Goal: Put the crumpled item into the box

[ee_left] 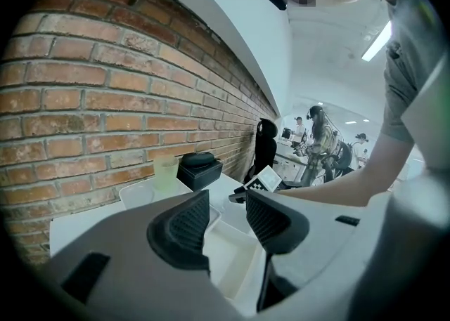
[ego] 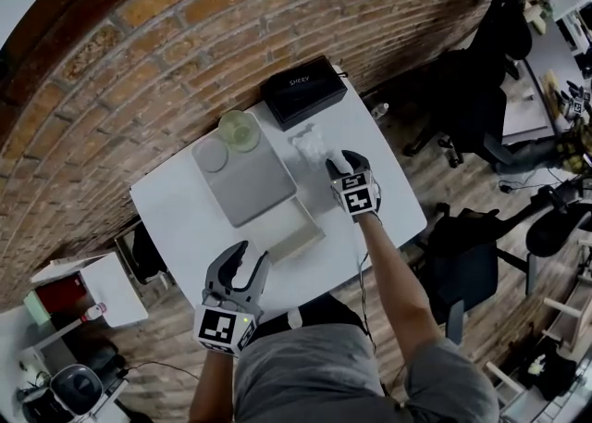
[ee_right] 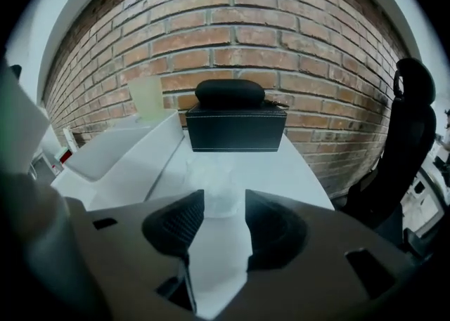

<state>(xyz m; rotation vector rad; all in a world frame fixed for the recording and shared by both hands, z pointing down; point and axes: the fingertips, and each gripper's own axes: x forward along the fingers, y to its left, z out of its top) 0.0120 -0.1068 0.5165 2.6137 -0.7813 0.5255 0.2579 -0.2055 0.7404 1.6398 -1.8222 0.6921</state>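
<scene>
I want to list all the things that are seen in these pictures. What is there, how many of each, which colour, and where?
table: one, white, against the brick wall
case: one, black, far edge of the table
cup: one, pale green, left of the case
tray: one, grey, middle of the table
box: one, white, open, beside the tray on its near side
crumpled item: one, clear, on the table in front of the case
chairs: at least two, black, on the floor to the right
left gripper: one, grey, jaws apart and empty, near the box
right gripper: one, grey, jaws apart, tips at the crumpled item
</scene>
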